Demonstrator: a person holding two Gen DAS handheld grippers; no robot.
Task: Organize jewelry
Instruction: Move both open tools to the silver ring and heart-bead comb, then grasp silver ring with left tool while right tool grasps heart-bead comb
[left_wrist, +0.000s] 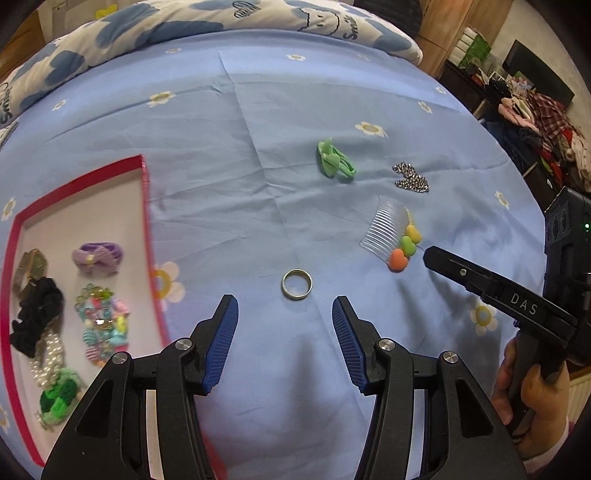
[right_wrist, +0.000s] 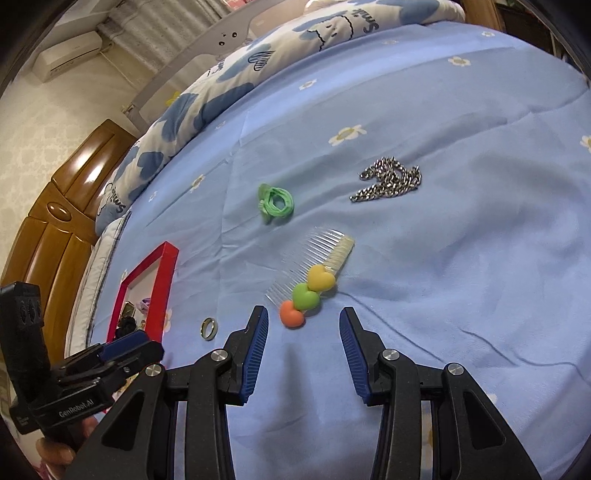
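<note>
Both grippers held apart over a blue bedsheet (left_wrist: 258, 155), nothing gripped.

The ring (left_wrist: 297, 284) is seen just beyond the left gripper (left_wrist: 285, 314); the heart comb (right_wrist: 310, 280) lies before the right gripper (right_wrist: 303, 325); the red tray (left_wrist: 144, 206) sits at lower left.

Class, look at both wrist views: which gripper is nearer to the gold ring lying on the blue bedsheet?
Left. The left gripper hangs open right over the gold ring, which lies just ahead of its fingertips. The right gripper is off to the ring's right, by the heart-decorated hair comb.
</note>
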